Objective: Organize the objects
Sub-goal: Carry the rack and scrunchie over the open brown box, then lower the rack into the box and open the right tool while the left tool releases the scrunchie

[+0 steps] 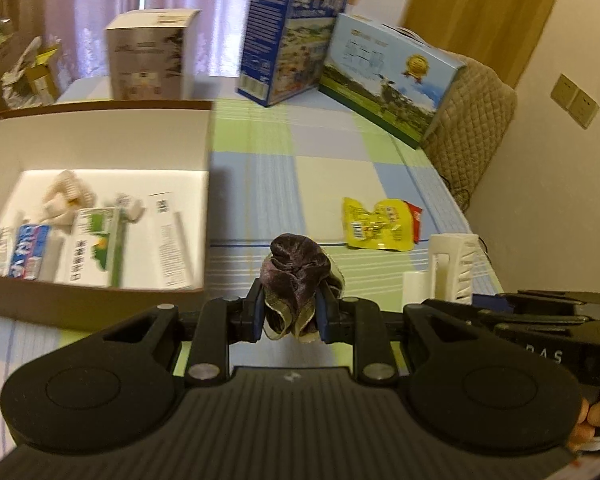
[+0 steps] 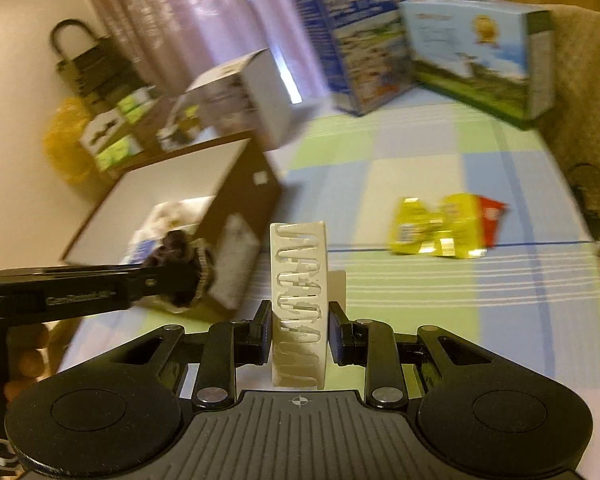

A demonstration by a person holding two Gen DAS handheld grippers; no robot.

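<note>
Left gripper (image 1: 291,312) pinching velvet scrunchie (image 1: 296,276); right gripper (image 2: 299,330) clamping slotted white holder (image 2: 299,300). Could snag the cardboard box (image 1: 204,200) wall at ten o'clock.

The checked cloth (image 1: 300,168) lies bare between the open brown box (image 1: 100,136) and the yellow snack packet (image 1: 376,224), a wide lane; three cartons (image 1: 288,36) wall the far edge; the box's free floor, as far as blur allows, is its far half.
</note>
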